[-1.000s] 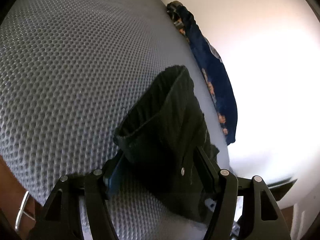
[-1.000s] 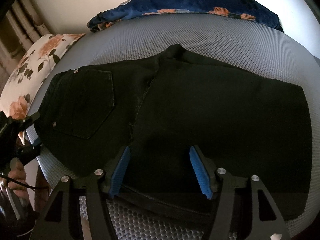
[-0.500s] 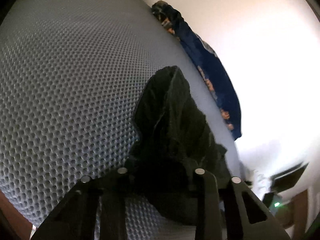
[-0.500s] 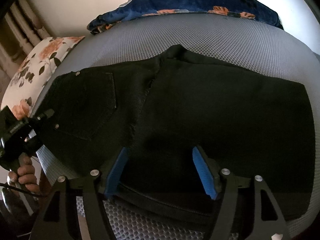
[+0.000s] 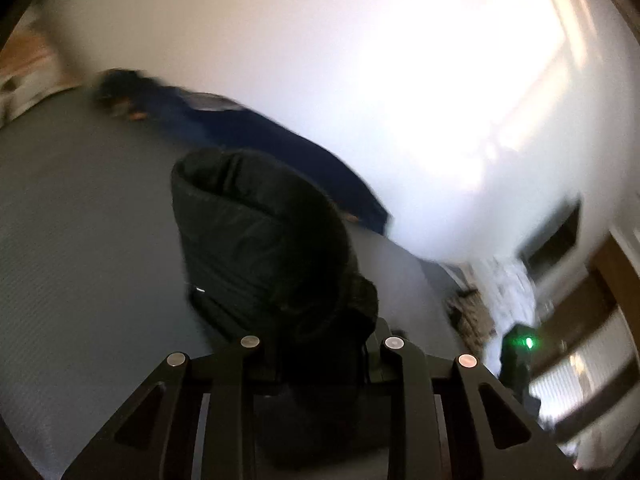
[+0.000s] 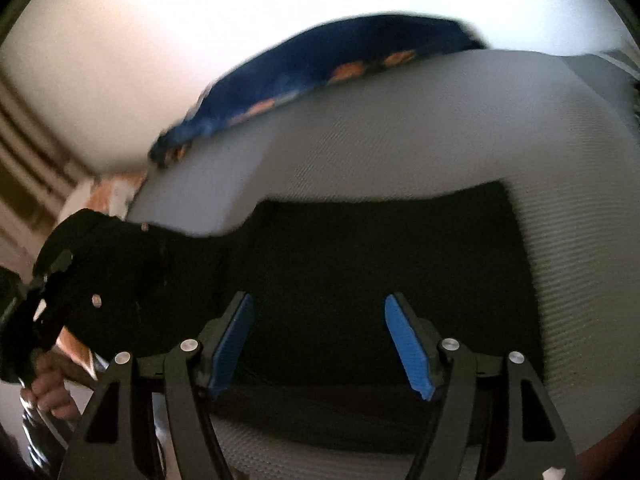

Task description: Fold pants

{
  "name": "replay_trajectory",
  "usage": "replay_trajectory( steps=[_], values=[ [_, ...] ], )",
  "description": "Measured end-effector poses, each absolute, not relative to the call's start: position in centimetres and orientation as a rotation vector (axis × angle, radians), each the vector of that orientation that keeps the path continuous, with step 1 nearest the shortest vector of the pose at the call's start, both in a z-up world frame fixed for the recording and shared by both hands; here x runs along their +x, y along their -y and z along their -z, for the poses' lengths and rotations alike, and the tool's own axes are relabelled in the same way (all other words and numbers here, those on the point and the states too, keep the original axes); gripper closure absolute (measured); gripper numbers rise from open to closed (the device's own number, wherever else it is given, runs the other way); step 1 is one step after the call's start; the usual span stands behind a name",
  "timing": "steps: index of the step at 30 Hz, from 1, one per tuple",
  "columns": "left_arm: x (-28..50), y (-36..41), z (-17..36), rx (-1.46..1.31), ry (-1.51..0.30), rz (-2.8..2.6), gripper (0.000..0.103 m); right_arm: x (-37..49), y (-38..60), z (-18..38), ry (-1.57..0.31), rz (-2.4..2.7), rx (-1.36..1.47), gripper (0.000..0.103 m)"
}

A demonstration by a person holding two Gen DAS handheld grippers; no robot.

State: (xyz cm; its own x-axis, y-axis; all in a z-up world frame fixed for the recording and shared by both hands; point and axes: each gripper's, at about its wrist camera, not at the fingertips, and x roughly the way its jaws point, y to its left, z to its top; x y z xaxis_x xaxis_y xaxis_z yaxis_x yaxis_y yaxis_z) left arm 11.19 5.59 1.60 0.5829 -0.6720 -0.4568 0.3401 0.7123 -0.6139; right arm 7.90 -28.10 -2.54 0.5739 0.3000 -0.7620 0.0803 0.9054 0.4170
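Black pants (image 6: 380, 260) lie on a grey mesh mattress (image 6: 440, 128). My left gripper (image 5: 320, 344) is shut on their waist end, and the bunched fabric (image 5: 260, 240) rises off the mattress (image 5: 80, 240), hiding the pads. From the right wrist view that left gripper (image 6: 44, 292) shows at the far left with the pocket side lifted, a hand (image 6: 48, 392) on its handle. My right gripper (image 6: 320, 340) hangs open above the near edge of the pants, its blue pads wide apart. Both views are motion-blurred.
A dark blue floral cushion (image 6: 320, 64) lies along the mattress's far edge against a white wall (image 5: 360, 60). A floral pillow (image 6: 108, 188) sits at the left end. Beyond the mattress's right end stand clutter and a device with a green light (image 5: 520, 344).
The left gripper closed on the waist end and lifted it up off the mattress, rolling as it rose. The right gripper shifted and tilted over the pants, still open.
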Motion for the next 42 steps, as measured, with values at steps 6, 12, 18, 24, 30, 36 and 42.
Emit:
replay_trajectory(
  steps=[6, 12, 18, 24, 30, 36, 42],
  values=[
    [11.5, 4.4, -1.7, -0.378, -0.796, 0.787, 0.077, 6.6, 34.3, 1.6, -0.916, -0.048, 0.532, 0.037],
    [11.0, 13.1, 2.5, -0.239, -0.96, 0.838, 0.077, 5.3, 37.9, 2.5, -0.911, 0.002, 0.596, 0.037],
    [9.4, 18.2, 6.9, -0.015, -1.04, 0.777, 0.073, 5.3, 39.5, 4.5, -0.952, -0.007, 0.64, 0.037],
    [7.0, 18.7, 6.2, 0.07, -1.032, 0.829, 0.035, 6.6, 39.4, 6.6, -1.021, -0.156, 0.703, 0.036],
    [5.6, 14.7, 3.4, 0.05, -0.958, 0.798, 0.028, 8.9, 38.1, 8.6, -1.108, -0.347, 0.737, 0.036],
    [7.4, 9.9, 3.3, 0.001, -0.943, 0.579, 0.028, 10.9, 36.8, 10.0, -1.152, -0.401, 0.716, 0.035],
    [8.7, 7.5, 5.6, -0.022, -1.007, 0.389, 0.028, 11.8, 36.5, 10.7, -1.153, -0.441, 0.732, 0.036]
  ],
)
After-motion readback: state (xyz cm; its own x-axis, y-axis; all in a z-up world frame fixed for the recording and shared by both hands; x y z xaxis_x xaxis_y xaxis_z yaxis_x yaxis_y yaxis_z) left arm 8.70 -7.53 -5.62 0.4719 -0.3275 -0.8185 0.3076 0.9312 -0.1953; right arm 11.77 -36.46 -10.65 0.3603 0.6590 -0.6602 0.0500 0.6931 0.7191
